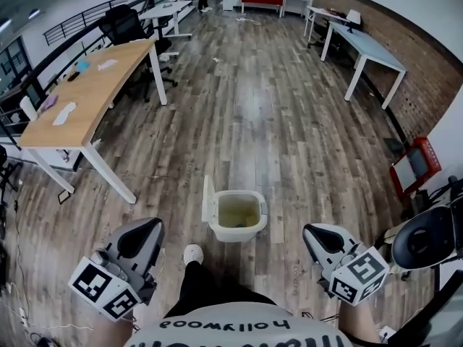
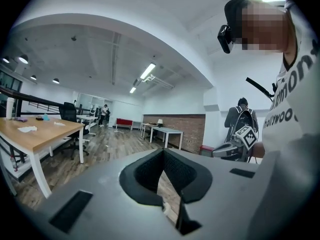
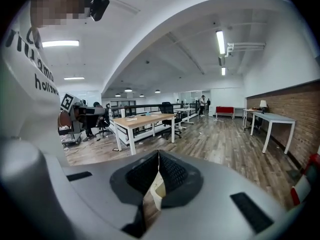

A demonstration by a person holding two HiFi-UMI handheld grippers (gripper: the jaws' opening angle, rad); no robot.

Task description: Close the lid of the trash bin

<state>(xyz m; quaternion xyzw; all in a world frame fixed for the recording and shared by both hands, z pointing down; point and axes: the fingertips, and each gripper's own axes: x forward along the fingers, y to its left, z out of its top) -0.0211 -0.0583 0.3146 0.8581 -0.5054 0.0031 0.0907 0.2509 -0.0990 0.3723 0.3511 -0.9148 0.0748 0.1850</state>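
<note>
A cream trash bin (image 1: pixel 237 217) stands on the wooden floor just ahead of my feet. Its lid (image 1: pixel 207 199) is upright on the bin's left side, so the yellowish inside shows. My left gripper (image 1: pixel 147 228) hangs low at the left and my right gripper (image 1: pixel 316 232) low at the right, both short of the bin and apart from it. In the left gripper view the jaws (image 2: pixel 163 151) meet at their tips with nothing held. The right gripper's jaws (image 3: pixel 159 153) also meet, and a sliver of the bin (image 3: pixel 157 195) shows through the gap below.
A long wooden desk (image 1: pixel 87 92) runs along the left and white tables (image 1: pixel 369 49) along the right wall. A red box (image 1: pixel 414 166) and a black chair (image 1: pixel 427 241) are close on the right. My leg and white shoe (image 1: pixel 192 253) are just left of the bin.
</note>
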